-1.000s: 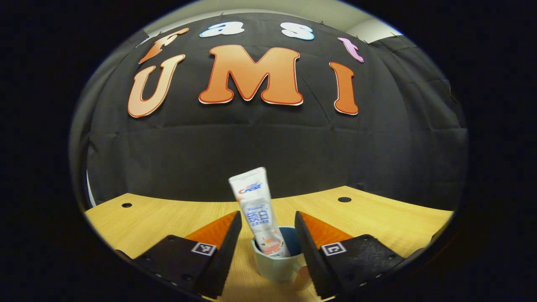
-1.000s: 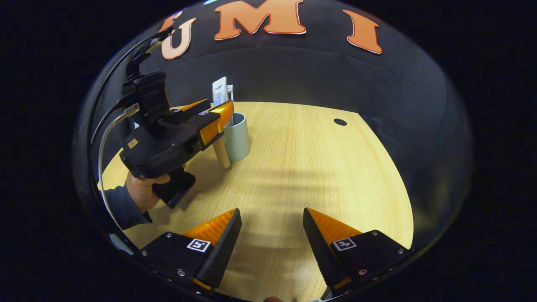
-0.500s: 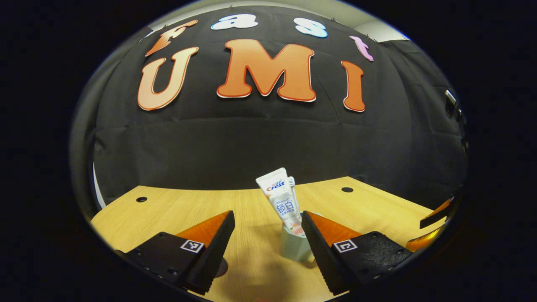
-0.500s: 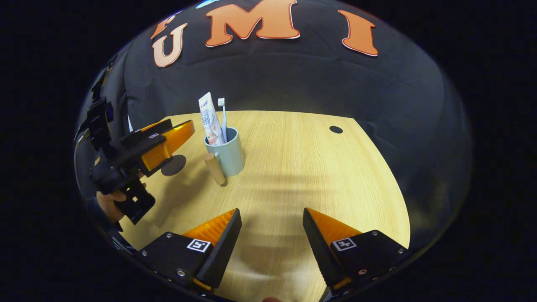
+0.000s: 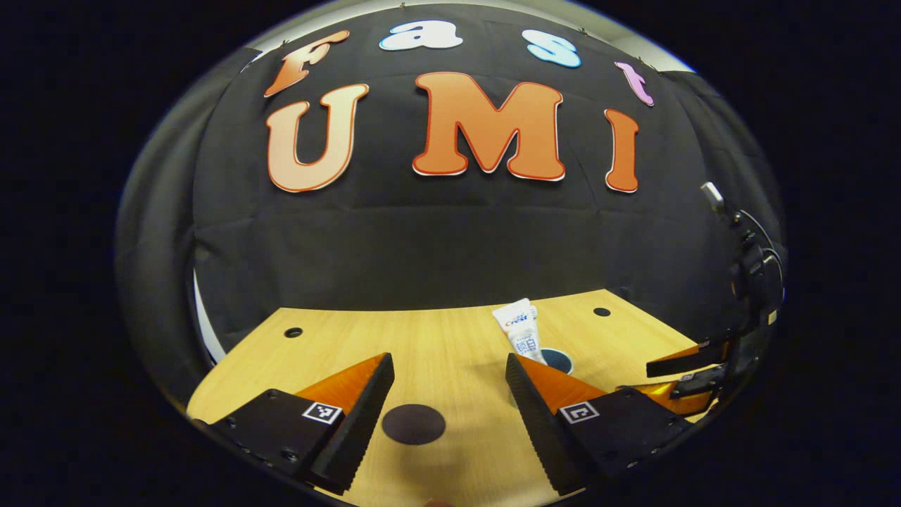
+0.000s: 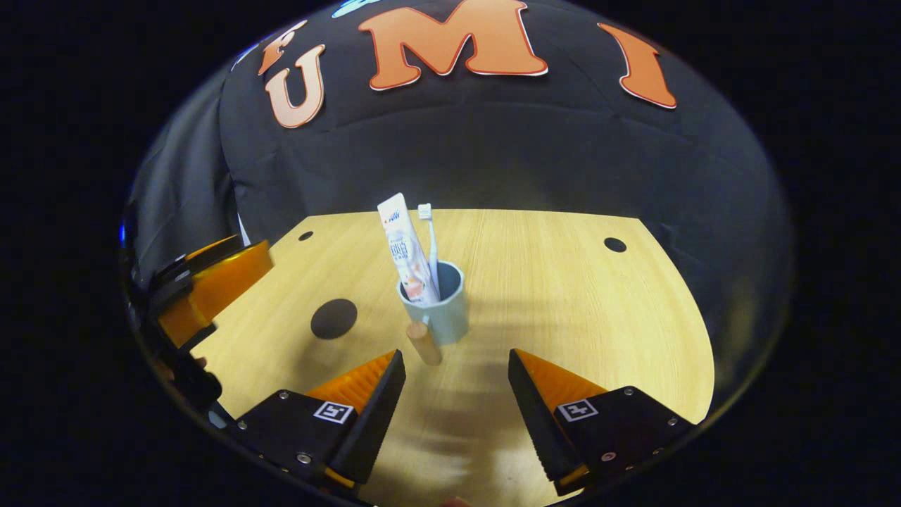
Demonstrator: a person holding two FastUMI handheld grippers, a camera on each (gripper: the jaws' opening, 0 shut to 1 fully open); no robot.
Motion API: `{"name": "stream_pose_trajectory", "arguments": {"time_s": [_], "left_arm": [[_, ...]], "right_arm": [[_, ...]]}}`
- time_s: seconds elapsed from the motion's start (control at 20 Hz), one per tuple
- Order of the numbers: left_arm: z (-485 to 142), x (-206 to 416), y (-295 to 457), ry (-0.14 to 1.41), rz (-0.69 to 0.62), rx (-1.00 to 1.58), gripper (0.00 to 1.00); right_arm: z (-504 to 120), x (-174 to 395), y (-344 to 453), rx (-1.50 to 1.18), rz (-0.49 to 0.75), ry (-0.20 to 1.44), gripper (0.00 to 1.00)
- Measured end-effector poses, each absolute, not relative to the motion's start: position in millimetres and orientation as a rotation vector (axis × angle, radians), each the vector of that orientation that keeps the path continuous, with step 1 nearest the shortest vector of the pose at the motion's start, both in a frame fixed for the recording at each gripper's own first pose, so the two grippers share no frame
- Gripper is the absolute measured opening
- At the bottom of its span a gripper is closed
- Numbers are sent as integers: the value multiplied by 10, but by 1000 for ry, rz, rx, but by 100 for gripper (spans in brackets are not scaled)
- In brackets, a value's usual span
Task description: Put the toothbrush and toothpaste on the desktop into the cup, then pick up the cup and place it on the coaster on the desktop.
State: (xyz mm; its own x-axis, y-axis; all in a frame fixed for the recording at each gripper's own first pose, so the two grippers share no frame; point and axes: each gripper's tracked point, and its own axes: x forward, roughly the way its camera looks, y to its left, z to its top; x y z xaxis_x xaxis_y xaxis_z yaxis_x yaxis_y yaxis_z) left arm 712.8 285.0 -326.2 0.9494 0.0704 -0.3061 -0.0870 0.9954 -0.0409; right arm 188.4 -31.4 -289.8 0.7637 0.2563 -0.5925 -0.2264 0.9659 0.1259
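Left gripper view: looked low across the desktop [image 5: 450,338] toward the wall.
Right gripper view: looked down from higher.
Shared: cup [image 6: 443,310], coaster [image 6: 334,318].

1. My right tongs [image 6: 456,366] gape over the tabletop [image 6: 577,303].
2. Ahead I see the cup [image 6: 440,310] holding toothpaste [image 6: 405,246] and toothbrush [image 6: 428,239].
3. The coaster [image 6: 334,318] lies left, apart.

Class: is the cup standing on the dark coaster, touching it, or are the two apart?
Apart. The right gripper view shows the cup on bare desktop, with a strip of wood between it and the coaster.
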Motion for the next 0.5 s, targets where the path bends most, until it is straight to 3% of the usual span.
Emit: {"name": "stream_pose_trajectory", "arguments": {"time_s": [0.5], "left_arm": [[-2607,6618,3534,262,202,-12,96]], "right_arm": [[-3066,2365,115,-1,219,762,90]]}}
